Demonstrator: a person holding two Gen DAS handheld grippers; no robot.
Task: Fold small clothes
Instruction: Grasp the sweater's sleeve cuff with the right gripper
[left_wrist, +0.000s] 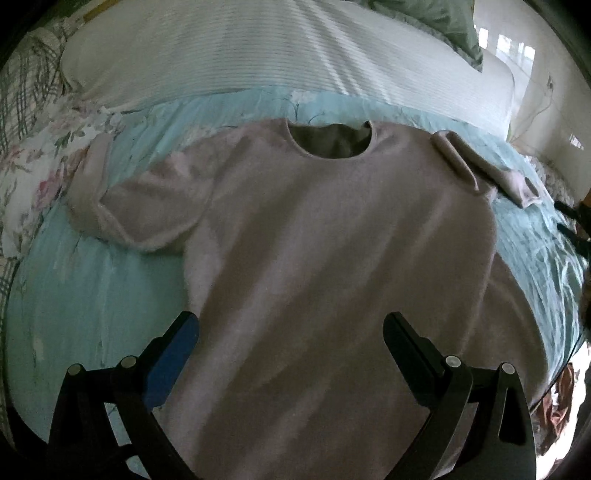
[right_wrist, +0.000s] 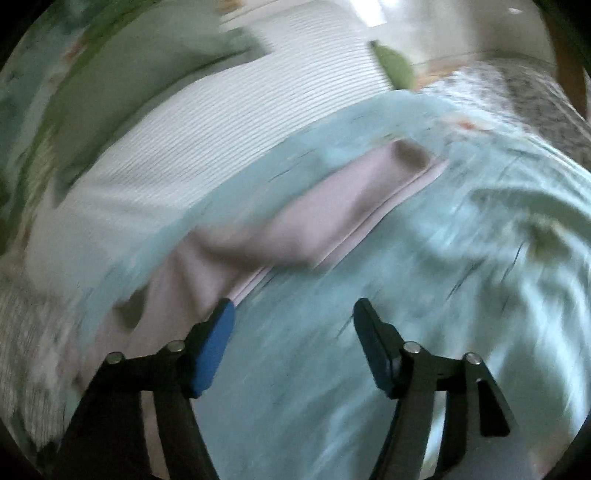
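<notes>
A pale pink long-sleeved top (left_wrist: 325, 240) lies flat on a light blue bedspread (left_wrist: 85, 295), neck hole away from me. Its left sleeve (left_wrist: 107, 199) bends at the elbow; its right sleeve (left_wrist: 480, 170) lies out to the right. My left gripper (left_wrist: 291, 328) is open and empty above the top's lower body. In the blurred right wrist view, my right gripper (right_wrist: 293, 314) is open and empty over the bedspread (right_wrist: 424, 295), just right of the pink sleeve (right_wrist: 332, 199). The right gripper's fingers (left_wrist: 572, 225) show at the left view's right edge.
A white ribbed blanket (left_wrist: 258, 48) lies across the bed beyond the top, with a green pillow (left_wrist: 439, 22) behind it. Floral bedding (left_wrist: 33, 147) is at the left. The bed's right edge (left_wrist: 546, 354) drops to the floor.
</notes>
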